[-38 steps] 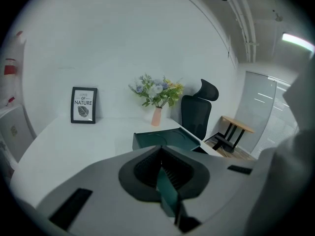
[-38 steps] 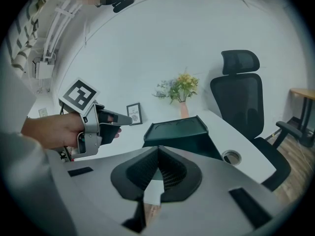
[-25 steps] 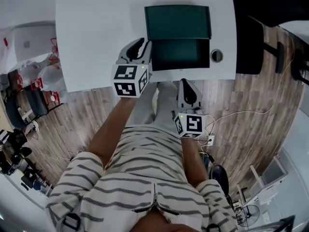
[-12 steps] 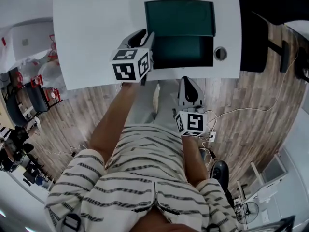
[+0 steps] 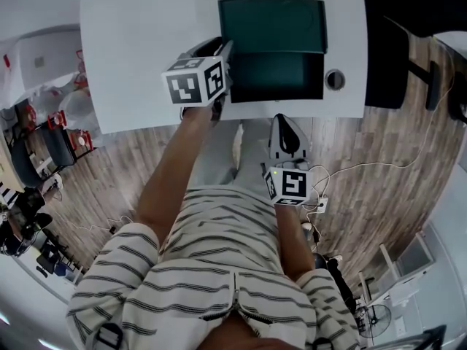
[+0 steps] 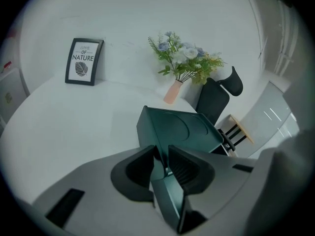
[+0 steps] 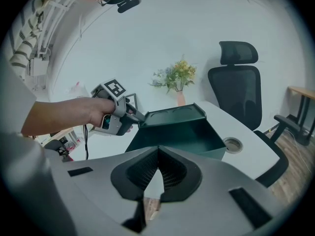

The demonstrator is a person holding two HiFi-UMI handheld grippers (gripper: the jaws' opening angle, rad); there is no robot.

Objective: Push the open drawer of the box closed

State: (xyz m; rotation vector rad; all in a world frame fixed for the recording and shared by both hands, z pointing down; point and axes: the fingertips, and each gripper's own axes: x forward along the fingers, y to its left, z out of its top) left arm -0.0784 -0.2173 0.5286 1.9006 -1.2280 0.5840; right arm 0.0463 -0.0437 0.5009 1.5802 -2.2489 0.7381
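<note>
With our left gripper [image 6: 162, 156] jaws, just eased in from widest, astride the drawer [image 5: 277, 77] wall and our right gripper [image 7: 158, 154] shut, empty, we should push squarely toward the box [image 5: 271, 24].

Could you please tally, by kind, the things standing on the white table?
dark green box with open drawer: 1
framed picture: 1
vase of flowers: 1
Total: 3
</note>
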